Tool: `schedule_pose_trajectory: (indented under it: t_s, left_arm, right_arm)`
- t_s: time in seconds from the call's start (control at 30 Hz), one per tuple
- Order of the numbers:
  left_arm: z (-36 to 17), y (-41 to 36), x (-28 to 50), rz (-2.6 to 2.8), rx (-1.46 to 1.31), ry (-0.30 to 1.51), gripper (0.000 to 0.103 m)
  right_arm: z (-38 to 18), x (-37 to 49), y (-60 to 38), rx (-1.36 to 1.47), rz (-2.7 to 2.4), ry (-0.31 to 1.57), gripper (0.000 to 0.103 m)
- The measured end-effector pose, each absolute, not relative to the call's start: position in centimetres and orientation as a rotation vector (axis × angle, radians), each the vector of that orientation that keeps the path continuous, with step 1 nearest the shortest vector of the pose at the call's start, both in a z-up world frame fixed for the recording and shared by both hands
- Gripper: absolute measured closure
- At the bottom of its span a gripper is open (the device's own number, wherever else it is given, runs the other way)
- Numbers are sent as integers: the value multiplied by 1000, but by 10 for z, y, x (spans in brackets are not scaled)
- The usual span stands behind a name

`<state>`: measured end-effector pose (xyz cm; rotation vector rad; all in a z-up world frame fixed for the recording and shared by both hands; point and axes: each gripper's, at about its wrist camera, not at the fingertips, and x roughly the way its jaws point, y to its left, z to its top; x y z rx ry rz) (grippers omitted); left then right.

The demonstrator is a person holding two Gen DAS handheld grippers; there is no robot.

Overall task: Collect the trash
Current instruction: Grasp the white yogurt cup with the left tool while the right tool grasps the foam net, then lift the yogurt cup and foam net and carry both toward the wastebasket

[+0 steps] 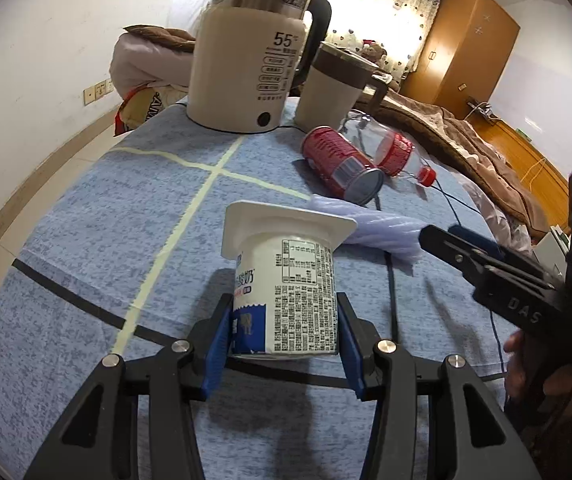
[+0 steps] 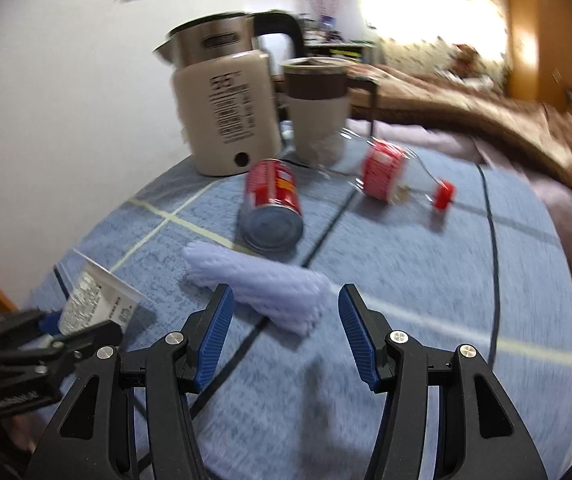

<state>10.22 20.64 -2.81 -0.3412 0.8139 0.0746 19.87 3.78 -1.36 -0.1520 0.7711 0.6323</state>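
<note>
My left gripper (image 1: 284,312) is shut on a white yogurt cup (image 1: 286,276), its blue pads pressing both sides near the base, with the square flange pointing away. In the right wrist view the cup (image 2: 98,300) shows at the lower left in that gripper (image 2: 82,322). My right gripper (image 2: 286,312) is open, and a pale lilac foam sleeve (image 2: 262,292) lies on the cloth with one end reaching between its fingertips. In the left wrist view this gripper (image 1: 439,236) sits at the sleeve's (image 1: 377,232) right end. Behind lie a red can (image 2: 272,204) and a clear bottle (image 2: 385,176) with a red label.
The table wears a blue cloth (image 1: 86,240) with pale and dark lines. A cream kettle (image 1: 246,60) and a lidded mug (image 1: 333,88) stand at the back. A black cable (image 1: 391,280) crosses the cloth. A bed with a brown blanket (image 1: 465,136) lies beyond the right edge.
</note>
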Motion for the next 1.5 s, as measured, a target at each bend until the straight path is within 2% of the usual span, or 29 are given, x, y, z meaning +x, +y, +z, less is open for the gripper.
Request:
schedule_pose_trajectory:
  t_s: [0.53,0.8,0.93,1.13,1.3,1.5]
  left_arm:
    - [-35,227,106,98,-367,823,53]
    - [-36,229,107,92,-371,820,53]
    - [-36,228,109,90,-364,821,53]
    - [-35,226,109,92,-364,819,53]
    - [-31,222,106,89,-351,812,53]
    - [-27,215,102,82,-336,804,53]
  right_arm:
    - [-33,215,89,-402,726,747,47]
    - [-35,222,91,-389,684,768,48]
    - [-34,224,89,-378,656,764,66]
    - [-31,220,82,-342,663,763,83]
    - [-28,215,76,-301,694,770,95]
    - [-26,203,69,-275,713,767,96]
